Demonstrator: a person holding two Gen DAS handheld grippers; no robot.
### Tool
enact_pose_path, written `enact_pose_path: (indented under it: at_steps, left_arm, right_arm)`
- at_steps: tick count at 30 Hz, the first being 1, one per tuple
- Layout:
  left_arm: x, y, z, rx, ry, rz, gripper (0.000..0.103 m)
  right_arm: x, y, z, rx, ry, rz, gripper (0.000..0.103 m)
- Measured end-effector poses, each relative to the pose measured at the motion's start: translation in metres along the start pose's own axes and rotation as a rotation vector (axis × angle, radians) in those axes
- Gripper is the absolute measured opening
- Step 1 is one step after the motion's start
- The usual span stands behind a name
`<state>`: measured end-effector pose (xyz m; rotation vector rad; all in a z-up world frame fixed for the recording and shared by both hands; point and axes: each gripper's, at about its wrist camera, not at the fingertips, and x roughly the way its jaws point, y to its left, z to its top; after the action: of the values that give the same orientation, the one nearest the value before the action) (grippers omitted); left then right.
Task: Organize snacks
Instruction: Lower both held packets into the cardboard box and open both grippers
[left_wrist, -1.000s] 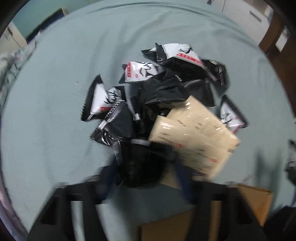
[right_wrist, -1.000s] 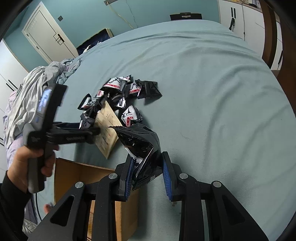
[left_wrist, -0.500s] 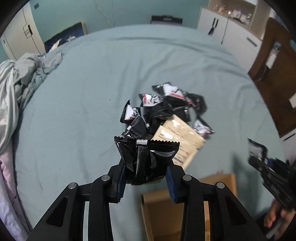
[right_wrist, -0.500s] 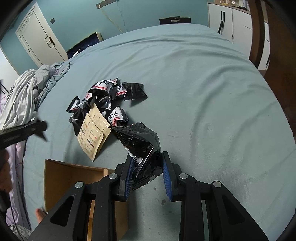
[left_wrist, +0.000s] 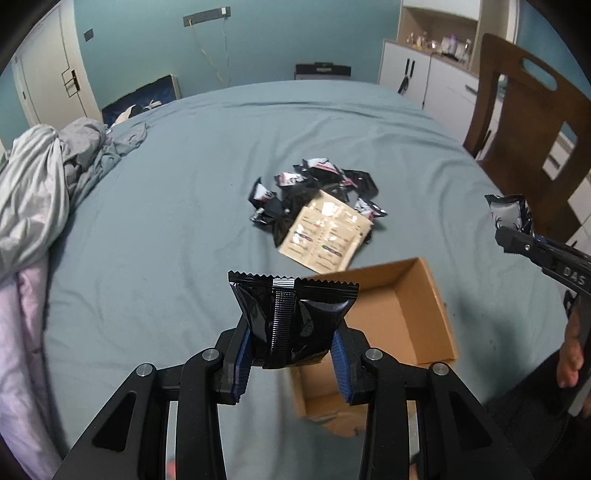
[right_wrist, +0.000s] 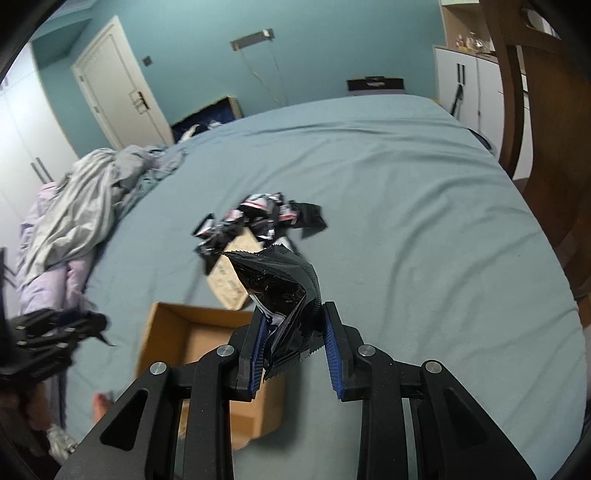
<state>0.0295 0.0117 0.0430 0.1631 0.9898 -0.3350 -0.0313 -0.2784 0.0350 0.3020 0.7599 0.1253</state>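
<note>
Evidently both grippers carry snacks above the cardboard box (left_wrist: 399, 317); the left gripper (left_wrist: 291, 360) is clamped on a black packet (left_wrist: 291, 317), held upright; the right gripper (right_wrist: 293, 352) pinches a crumpled black packet (right_wrist: 280, 291). Beyond the box, the snack pile (left_wrist: 317, 192) lies on the bed (left_wrist: 166, 240).
</note>
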Motion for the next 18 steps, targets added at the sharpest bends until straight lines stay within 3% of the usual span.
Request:
enact_pose_path:
  at_steps: [7,13,15,17,18]
  left_arm:
    - [0.035,-0.007,-0.015,-0.016,0.064,-0.051,0.036]
    - [0.051,-0.013,-0.014,-0.009,0.071,-0.086,0.038]
    - [0.053,-0.013,-0.015,-0.011,0.067,-0.074,0.048]
    - [0.051,-0.012,-0.014,-0.009,0.047,-0.049,0.066]
    - [0.049,-0.01,-0.014,-0.01,0.031,-0.035,0.07]
  right_arm:
    - [0.001,0.012,-0.015,-0.047,0.002,0.036,0.027]
    - [0.035,0.019,-0.006,-0.082,0.063,0.052,0.027]
    - [0.041,0.02,-0.004,-0.081,0.078,0.055,0.027]
    - [0.045,0.023,-0.002,-0.085,0.087,0.06,0.027]
    - [0.047,0.024,-0.001,-0.095,0.093,0.059,0.027]
